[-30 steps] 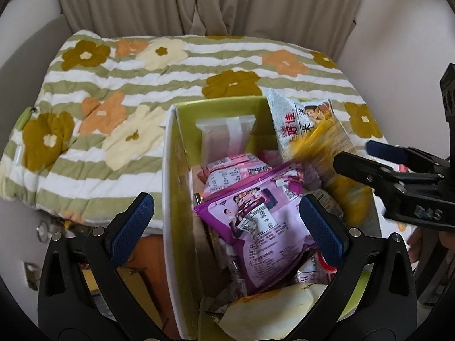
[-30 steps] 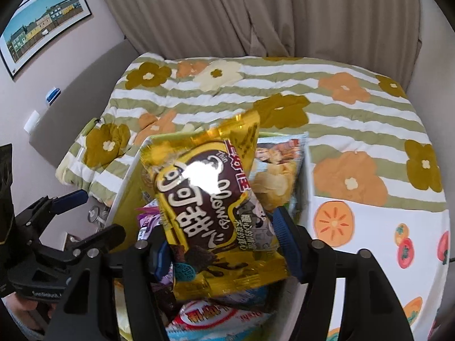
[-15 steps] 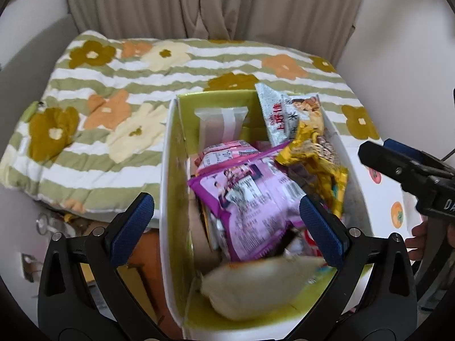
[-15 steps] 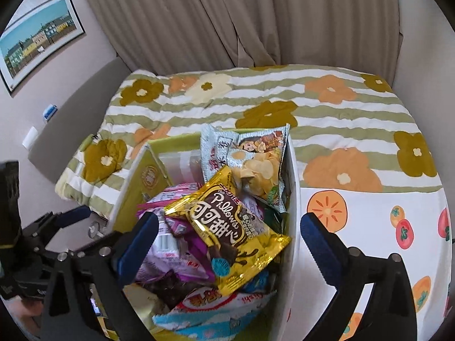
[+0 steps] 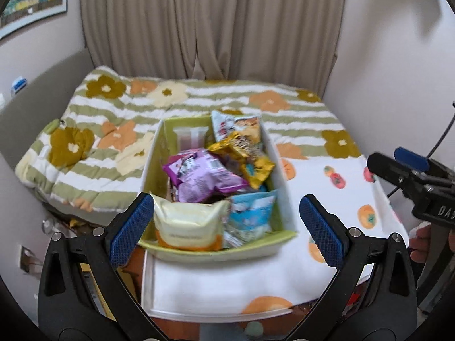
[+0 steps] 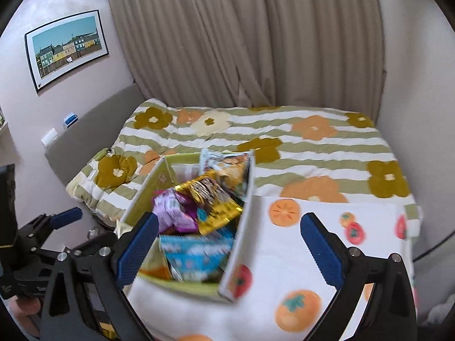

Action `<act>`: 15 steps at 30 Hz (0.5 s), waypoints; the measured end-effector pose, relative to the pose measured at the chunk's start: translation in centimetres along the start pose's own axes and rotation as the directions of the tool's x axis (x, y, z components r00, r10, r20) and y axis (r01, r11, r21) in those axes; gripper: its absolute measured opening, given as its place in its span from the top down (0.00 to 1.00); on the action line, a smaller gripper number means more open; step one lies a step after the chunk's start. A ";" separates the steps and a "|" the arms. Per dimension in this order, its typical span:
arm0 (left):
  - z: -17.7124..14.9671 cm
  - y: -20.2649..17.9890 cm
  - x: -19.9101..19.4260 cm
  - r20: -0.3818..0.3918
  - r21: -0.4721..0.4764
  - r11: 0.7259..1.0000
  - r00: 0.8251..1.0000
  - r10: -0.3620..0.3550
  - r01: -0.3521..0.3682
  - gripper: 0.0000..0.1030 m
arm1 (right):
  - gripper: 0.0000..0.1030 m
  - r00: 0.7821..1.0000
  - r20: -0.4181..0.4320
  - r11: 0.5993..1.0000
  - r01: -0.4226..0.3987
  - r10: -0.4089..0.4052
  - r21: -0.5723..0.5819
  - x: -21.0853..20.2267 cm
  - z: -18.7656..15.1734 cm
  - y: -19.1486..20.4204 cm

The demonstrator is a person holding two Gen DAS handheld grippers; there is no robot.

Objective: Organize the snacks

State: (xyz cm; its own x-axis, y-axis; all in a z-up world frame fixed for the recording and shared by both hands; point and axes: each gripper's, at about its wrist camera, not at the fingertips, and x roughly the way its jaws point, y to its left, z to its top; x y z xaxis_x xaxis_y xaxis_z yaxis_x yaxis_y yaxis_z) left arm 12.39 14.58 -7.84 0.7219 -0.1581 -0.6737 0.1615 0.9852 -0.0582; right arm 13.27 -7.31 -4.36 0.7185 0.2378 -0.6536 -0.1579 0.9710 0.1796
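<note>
Now both units hover apart from the green box (image 5: 150, 153) on the counter (image 5: 327, 187). Left hand-held gripper (image 5: 226, 221): jaws wide, empty. Right hand-held gripper (image 6: 230, 244): jaws spread, nothing between. Gold snack bag (image 6: 213, 199) lies inside box, atop purple packet (image 6: 173, 210), chip bag (image 5: 239, 125) at far end.

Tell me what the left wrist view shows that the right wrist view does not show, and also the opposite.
Only the left wrist view shows the cream pouch whole, at the box's near end, and the right gripper from the side. Only the right wrist view shows the whole framed picture on the wall and the left gripper from the side. Both show the green box of snacks with the gold bag and purple bag on top, the flowered bedcover and the curtain.
</note>
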 end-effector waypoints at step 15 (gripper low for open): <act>-4.5 -4.6 -8.2 0.155 0.045 0.998 0.987 0.036 -0.043 0.01 | 0.03 0.972 0.077 0.975 0.221 -0.222 0.022 -9.8 -6.7 -2.9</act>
State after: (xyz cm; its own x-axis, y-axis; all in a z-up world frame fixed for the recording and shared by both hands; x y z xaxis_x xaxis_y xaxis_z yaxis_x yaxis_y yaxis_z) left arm 2.73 11.67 -5.41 0.8228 -0.1312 -0.5530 0.1602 0.9871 0.0042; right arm 2.16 -12.29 -3.40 0.7857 0.0136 -0.6184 0.0193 0.9987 0.0466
